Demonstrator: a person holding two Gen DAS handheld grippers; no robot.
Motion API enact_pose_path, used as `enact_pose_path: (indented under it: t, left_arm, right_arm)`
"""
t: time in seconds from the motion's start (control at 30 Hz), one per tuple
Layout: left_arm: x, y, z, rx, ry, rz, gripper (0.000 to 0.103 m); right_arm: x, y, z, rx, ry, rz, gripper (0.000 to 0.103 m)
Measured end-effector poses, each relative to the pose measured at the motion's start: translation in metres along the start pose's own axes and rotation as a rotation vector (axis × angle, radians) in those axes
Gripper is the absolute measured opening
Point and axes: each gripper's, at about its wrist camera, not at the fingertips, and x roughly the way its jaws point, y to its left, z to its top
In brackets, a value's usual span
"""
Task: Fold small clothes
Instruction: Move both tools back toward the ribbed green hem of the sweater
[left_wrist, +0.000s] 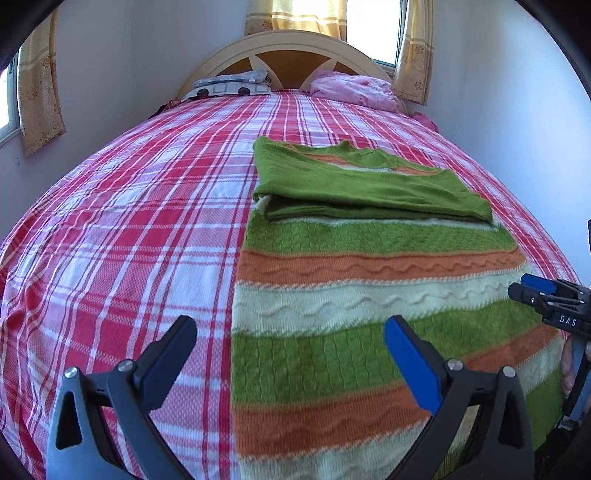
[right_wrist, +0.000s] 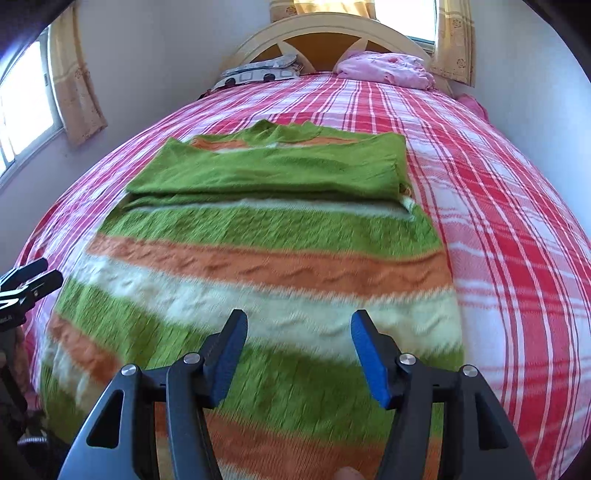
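The striped sweater (left_wrist: 369, 295) lies flat on the bed, on the right half seen from the left wrist view; green, orange and cream bands run across it; the sleeves (left_wrist: 369, 184) are already folded in over the chest, a plain green layer w/ the collar just behind it; the lower body is not yet folded and reaches to the near edge of the bed.

It looks a thick, soft knit, prob. rather light but floppy; it will sag and stretch if lifted by one point only, so I judge it better to take the bottom hem at both corners, one per gripper, and carry it up over the sleeves; the wool is not slippery, the pads should hold it well; the risk is that the folded sleeves shift when the lower part drags over them.

The left gripper (left_wrist: 290, 347) hovers over the sweater's left edge, fingers wide apart, nothing between them; the right gripper (right_wrist: 299, 336) is above the lower middle of the knit, also apart and empty, but less wide; the picture there is blurred, so how near it is to the cloth I cannot tell.

Around: the red plaid bedsheet (left_wrist: 129, 221); at the far end a patterned pillow (left_wrist: 232, 85) and a pink bundle (left_wrist: 351, 90) against the headboard (left_wrist: 288, 44); yellow curtains (left_wrist: 37, 92) at the windows.
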Motion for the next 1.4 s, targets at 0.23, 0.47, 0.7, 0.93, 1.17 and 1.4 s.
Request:
enact_pose_path:
  t: [0.23, 0.47, 0.7, 0.93, 1.17, 1.4]
  left_arm:
    - [-0.011, -0.005, -0.021, 0.000, 0.038, -0.005, 0.103]
    - [-0.013, -0.008, -0.038, 0.026, 0.069, 0.011, 0.103]
    - [-0.021, -0.006, -0.053, -0.013, 0.108, -0.021, 0.103]
    - [-0.032, -0.009, -0.063, -0.029, 0.135, -0.054, 0.103]
    - [-0.054, 0.006, -0.081, -0.116, 0.178, -0.099, 0.103]
    - [-0.053, 0.015, -0.094, -0.180, 0.243, -0.178, 0.080]
  right_arm:
    - [-0.013, 0.015, -0.029, -0.048, 0.009, -0.018, 0.060]
    - [-0.029, 0.026, -0.043, -0.086, -0.009, -0.025, 0.060]
    - [-0.043, 0.036, -0.060, -0.118, -0.004, -0.013, 0.060]
    - [-0.051, 0.035, -0.075, -0.115, 0.010, -0.040, 0.060]
    - [-0.059, 0.022, -0.093, -0.094, 0.025, -0.104, 0.060]
    - [-0.063, 0.020, -0.102, -0.084, 0.036, -0.071, 0.060]
